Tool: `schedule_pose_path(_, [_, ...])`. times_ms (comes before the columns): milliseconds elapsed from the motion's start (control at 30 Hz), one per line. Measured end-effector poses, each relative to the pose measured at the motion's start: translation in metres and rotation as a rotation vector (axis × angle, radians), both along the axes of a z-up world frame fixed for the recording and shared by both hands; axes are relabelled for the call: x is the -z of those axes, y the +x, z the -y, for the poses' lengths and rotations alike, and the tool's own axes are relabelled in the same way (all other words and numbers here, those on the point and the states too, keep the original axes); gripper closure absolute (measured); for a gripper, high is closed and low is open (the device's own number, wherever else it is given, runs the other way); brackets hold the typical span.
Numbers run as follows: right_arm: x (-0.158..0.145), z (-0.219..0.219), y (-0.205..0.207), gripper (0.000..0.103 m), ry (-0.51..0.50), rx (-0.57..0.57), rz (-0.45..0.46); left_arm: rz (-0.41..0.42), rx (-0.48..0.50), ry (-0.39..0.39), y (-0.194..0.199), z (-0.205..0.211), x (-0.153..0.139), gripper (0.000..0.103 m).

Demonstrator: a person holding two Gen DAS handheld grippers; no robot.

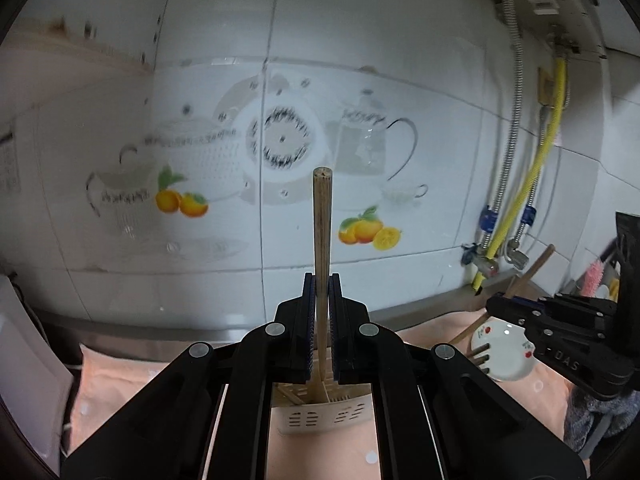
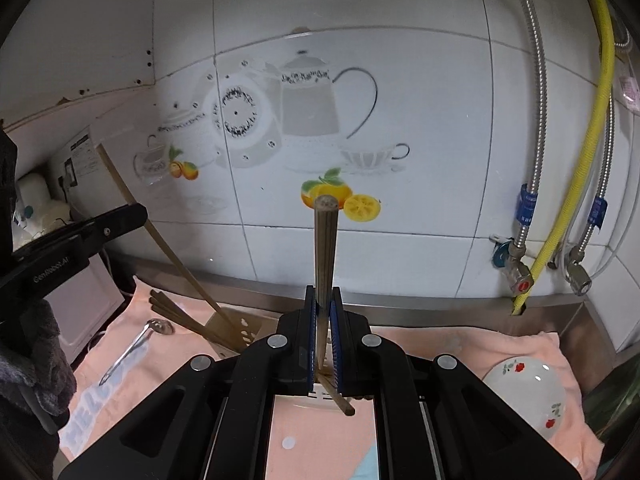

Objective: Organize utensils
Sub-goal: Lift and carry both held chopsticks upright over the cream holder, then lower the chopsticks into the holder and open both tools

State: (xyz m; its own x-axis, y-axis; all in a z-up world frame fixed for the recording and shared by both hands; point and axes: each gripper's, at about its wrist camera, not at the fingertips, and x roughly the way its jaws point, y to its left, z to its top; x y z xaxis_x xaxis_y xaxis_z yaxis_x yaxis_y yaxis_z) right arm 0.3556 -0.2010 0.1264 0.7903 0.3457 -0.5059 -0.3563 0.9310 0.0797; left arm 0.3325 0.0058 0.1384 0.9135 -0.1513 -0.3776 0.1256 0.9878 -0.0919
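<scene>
Above the white slotted holder [image 1: 320, 412] on the bench, each claw is clamped on a wooden chopstick.

The left claw [image 1: 322, 292] grips its chopstick [image 1: 322, 220] partway along the shaft; the long axis runs upright, blunt end toward the tiled wall, lower end down by the holder. The right claw [image 2: 324, 304] pinches its own chopstick [image 2: 326, 248] the same way, upright just above the holder. More chopsticks [image 2: 180, 316] and a metal spoon [image 2: 136, 346] lie on the pink cloth [image 2: 440, 340] left of the holder, a flowered bowl [image 2: 528, 396] to its right. The sticks look light, stiff and smooth, likely to pivot, so a mid-shaft hold seems safest.
</scene>
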Motion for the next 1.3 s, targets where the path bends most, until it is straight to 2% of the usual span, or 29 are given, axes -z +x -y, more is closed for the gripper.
schedule_pose_path(233, [0.025, -0.007, 0.012, 0.096, -0.022, -0.001, -0.036, -0.090, -0.014, -0.046, 0.022, -0.013, 0.037, 0.098])
schedule_pose_path(600, [0.049, -0.020, 0.016, 0.096, -0.030, -0.022, -0.078, -0.166, -0.019, -0.023, 0.033, -0.015, 0.067, 0.098])
schedule_pose_path(800, [0.060, -0.025, 0.021, 0.096, -0.045, -0.026, -0.104, -0.179, -0.016, -0.021, 0.034, -0.014, 0.071, 0.097])
schedule_pose_path(1133, [0.062, -0.026, 0.021, 0.095, -0.042, -0.028, -0.109, -0.189, -0.027, -0.024, 0.033, -0.016, 0.071, 0.096])
schedule_pose_path(1300, [0.060, -0.024, 0.019, 0.087, -0.041, -0.021, -0.103, -0.187, -0.031, -0.018, 0.032, -0.015, 0.069, 0.095])
